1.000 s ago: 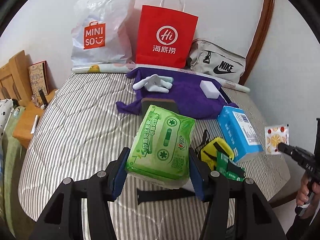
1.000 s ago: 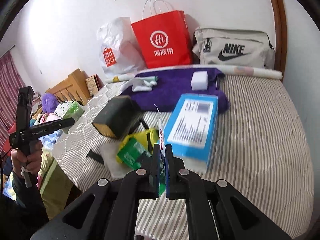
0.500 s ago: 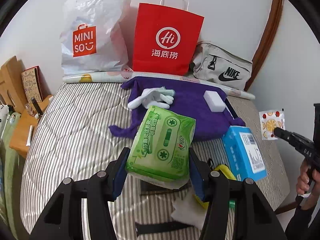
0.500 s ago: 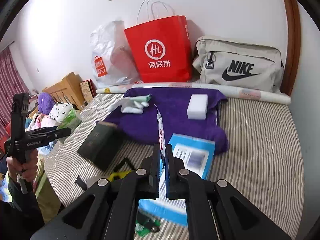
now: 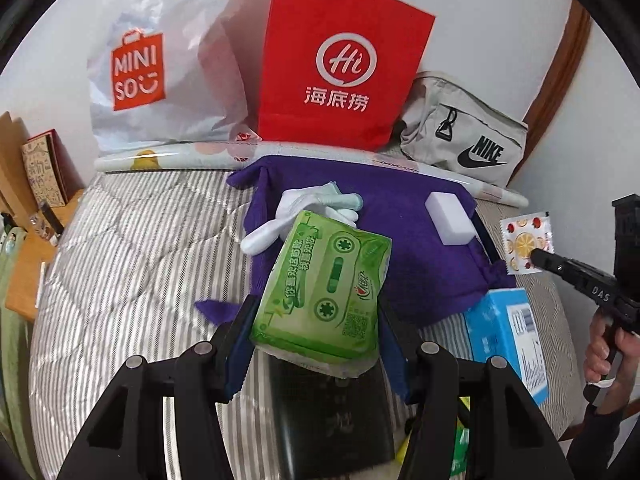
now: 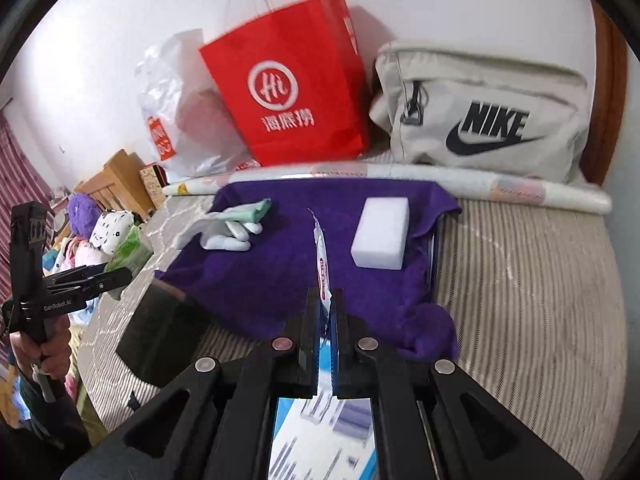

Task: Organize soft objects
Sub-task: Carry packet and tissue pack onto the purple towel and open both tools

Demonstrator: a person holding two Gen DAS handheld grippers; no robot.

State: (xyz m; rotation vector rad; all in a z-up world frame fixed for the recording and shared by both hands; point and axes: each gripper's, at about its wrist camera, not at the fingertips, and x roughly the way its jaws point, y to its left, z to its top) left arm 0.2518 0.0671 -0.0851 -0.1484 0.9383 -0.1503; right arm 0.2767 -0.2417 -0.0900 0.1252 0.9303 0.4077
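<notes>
A striped bed (image 5: 132, 264) fills both views. At its far edge, twelve o'clock, stand a red paper bag (image 5: 340, 64), a white MINISO bag (image 5: 160, 60) at eleven o'clock, and a grey Nike pouch (image 6: 484, 112) at one o'clock. A purple towel (image 6: 280, 264) lies spread before them, carrying a white sponge block (image 6: 382, 232) and white gloves (image 6: 228, 228). A blue box (image 5: 508, 344) sits at four o'clock of the towel. The left tongs (image 5: 316, 340) stand half open, clamped on a green tissue pack (image 5: 328, 296) raised above the towel's near edge. The right tongs (image 6: 322, 332) are pinched tight on a thin fruit-printed sachet (image 5: 526, 246), held upright over the towel.
</notes>
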